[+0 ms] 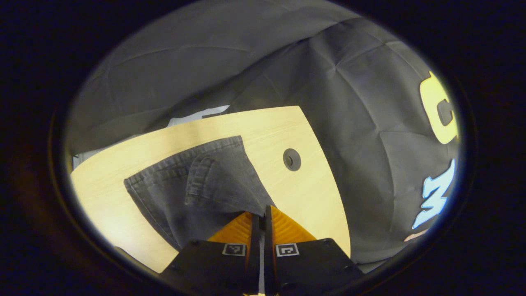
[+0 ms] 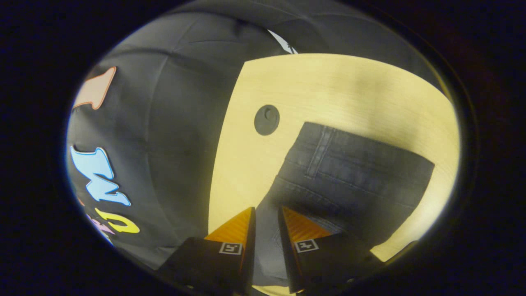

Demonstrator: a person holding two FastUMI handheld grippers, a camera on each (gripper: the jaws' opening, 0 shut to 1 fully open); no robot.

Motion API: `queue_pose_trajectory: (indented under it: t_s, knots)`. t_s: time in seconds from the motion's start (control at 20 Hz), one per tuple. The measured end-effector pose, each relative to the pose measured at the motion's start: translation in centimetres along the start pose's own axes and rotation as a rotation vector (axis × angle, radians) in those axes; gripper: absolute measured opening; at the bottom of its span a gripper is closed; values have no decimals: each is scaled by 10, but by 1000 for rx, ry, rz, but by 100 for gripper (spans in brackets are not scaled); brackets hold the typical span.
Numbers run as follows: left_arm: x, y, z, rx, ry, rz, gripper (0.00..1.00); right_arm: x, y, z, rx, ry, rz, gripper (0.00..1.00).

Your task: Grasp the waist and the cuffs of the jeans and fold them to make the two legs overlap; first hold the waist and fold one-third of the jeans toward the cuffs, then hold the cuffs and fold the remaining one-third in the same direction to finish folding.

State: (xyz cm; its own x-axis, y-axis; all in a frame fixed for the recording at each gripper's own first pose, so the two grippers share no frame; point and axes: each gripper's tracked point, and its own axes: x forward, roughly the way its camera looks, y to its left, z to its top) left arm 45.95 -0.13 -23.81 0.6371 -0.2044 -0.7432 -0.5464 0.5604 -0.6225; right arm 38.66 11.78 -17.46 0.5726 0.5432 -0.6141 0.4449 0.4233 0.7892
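Note:
Dark grey jeans [image 1: 205,185] lie flat on the light wooden table [image 1: 123,164], their waistband and a belt loop on the far side. My left gripper [image 1: 261,216] sits at the jeans' near right edge, its fingers pressed together on the denim edge. In the right gripper view the jeans [image 2: 353,176] spread to the right, with the waistband and belt loop at the top. My right gripper [image 2: 268,218] stands over the jeans' left edge, its fingers parted with denim between them.
A round dark cable hole [image 1: 291,159] sits in the table [image 2: 328,90] just beside the jeans' waist corner, seen again as the hole [image 2: 266,119] in the right gripper view. The table edge runs close by, and the black booth cloth [image 1: 370,123] hangs beyond it.

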Motion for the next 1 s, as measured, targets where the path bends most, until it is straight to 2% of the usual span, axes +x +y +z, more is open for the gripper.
queue_pose_trajectory:
  t_s: [0.05,0.1,0.15,0.2,0.3,0.45,0.55,0.7,0.85,0.9,0.95,1.0]
  knots:
    - [-2,0,0,28,0,-1,13,-3,0,3,-10,-14,-2,34]
    - [-3,0,-2,55,-3,3,16,-9,-1,5,-20,-22,-6,51]
    - [-5,-1,-4,79,1,3,19,-15,-1,7,-35,-34,-10,44]
    - [-9,-1,-4,102,7,8,23,-22,-2,9,-50,-43,-13,50]
    - [-17,-2,-7,154,22,17,23,-34,-2,7,-85,-56,-21,56]
    - [-36,-3,-14,251,69,32,23,-51,-1,-5,-136,-50,-22,57]
    - [-48,-9,-19,294,89,15,23,-62,0,-14,-175,-52,-23,57]
    - [-60,-23,-10,320,50,-55,23,-81,7,-37,-215,-47,5,57]
    - [-60,-21,-7,332,15,-48,25,-94,9,-56,-228,-33,26,57]
    - [-59,-21,-10,324,15,-49,29,-98,6,-62,-232,-27,25,57]
    - [-61,-16,-11,332,19,-39,38,-101,4,-65,-233,-26,24,57]
    - [-58,-5,-12,349,16,-14,57,-104,1,-67,-236,-26,19,57]
